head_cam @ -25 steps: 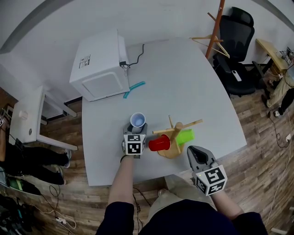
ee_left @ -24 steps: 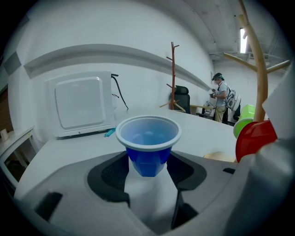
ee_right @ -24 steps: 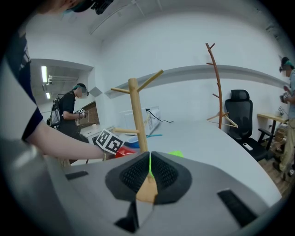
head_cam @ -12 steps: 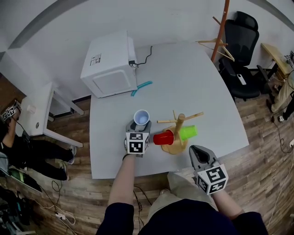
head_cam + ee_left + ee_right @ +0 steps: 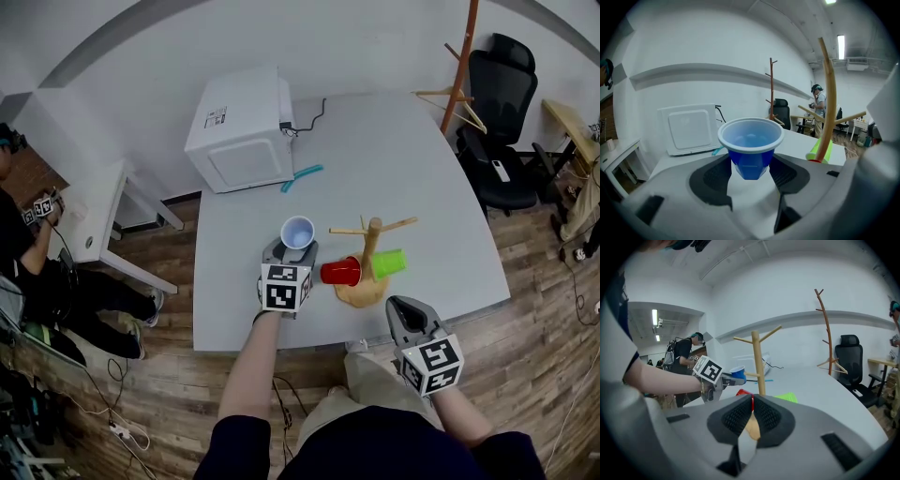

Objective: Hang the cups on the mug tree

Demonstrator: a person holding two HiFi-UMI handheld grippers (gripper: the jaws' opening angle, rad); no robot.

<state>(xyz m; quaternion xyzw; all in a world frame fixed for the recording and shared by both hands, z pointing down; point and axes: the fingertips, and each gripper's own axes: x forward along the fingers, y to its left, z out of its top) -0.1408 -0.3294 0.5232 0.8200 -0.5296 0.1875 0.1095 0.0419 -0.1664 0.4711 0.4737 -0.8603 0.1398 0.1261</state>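
Now | blue cup (image 5: 750,140): upright, empty | held in left tool (image 5: 750,171)

No text legible anywhere, small printed label (image 5: 217,117) on top of the white box-shaped microwave (image 5: 246,131) too small to read, black-and-white square markers on the left gripper (image 5: 297,243) and right gripper (image 5: 401,305) show patterns only.

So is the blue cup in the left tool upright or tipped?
Upright. The blue cup has its mouth facing up, held in the left tool.
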